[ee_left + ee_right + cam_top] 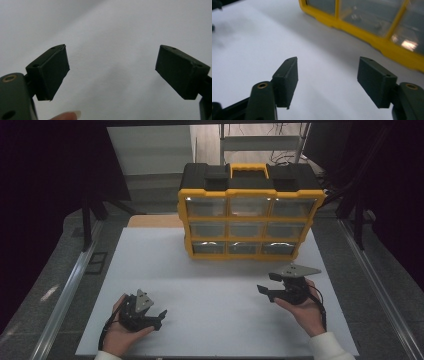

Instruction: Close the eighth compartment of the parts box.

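Organizer [248, 212], yellow and black with nine clear drawers in three rows, stands upright at the far middle of your white surface [210, 285], its drawer fronts facing you and its yellow handle [248, 169] on top. Your right tool [268, 282] sits just in front of its lower right corner, near but not touching, with the jaws turned toward the left of the high view. In the right gripper view its jaws stand well apart with nothing between them, only bare surface beneath, and the organizer's yellow bottom rail and clear bottom drawers [372, 15] run across the upper right. What lies inside those drawers is too blurred to tell. Your right hand [302, 307] grips that tool from below, the grey plate [296, 270] on top. Your left tool [159, 317] rests low at the near left of the surface, well apart from the organizer and from the right tool. Its jaws also stand wide apart and hold nothing, over plain white surface, with one fingertip [67, 115] of your left hand [122, 332] at the bottom edge of the left gripper view.
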### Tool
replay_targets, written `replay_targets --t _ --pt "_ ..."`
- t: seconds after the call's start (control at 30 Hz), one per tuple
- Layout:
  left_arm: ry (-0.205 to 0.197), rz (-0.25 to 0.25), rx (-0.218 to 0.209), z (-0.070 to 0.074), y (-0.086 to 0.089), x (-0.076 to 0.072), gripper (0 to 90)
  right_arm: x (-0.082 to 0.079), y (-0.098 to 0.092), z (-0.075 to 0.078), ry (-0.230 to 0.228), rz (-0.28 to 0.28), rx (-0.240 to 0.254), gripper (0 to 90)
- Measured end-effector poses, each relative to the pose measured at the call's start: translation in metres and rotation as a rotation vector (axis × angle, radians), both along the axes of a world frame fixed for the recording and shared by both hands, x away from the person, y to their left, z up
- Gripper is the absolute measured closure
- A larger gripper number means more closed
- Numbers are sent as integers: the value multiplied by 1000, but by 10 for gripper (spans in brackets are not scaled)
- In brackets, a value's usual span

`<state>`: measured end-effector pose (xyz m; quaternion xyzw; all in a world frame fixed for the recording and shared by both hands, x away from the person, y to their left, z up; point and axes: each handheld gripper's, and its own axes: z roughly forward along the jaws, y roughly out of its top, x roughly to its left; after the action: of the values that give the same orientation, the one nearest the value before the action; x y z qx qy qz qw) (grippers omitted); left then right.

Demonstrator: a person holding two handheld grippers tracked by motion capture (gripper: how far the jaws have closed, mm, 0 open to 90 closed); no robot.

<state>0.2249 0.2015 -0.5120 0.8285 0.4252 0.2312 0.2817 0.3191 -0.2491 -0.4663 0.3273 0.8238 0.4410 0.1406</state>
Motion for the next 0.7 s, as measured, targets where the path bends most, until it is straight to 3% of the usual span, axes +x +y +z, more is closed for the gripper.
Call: replay_targets --t 0.03,0.43,0.7 --pt "1 1 -4 0 0 1 119 -7 -11 -4 13 -14 -5 322" --pt "2 0 -2 -1 -1 3 119 -35 -52 -15 26 -62 -6 294" --pt "3 3 -6 -2 -1 4 119 -41 -63 -16 28 -78 -2 287"
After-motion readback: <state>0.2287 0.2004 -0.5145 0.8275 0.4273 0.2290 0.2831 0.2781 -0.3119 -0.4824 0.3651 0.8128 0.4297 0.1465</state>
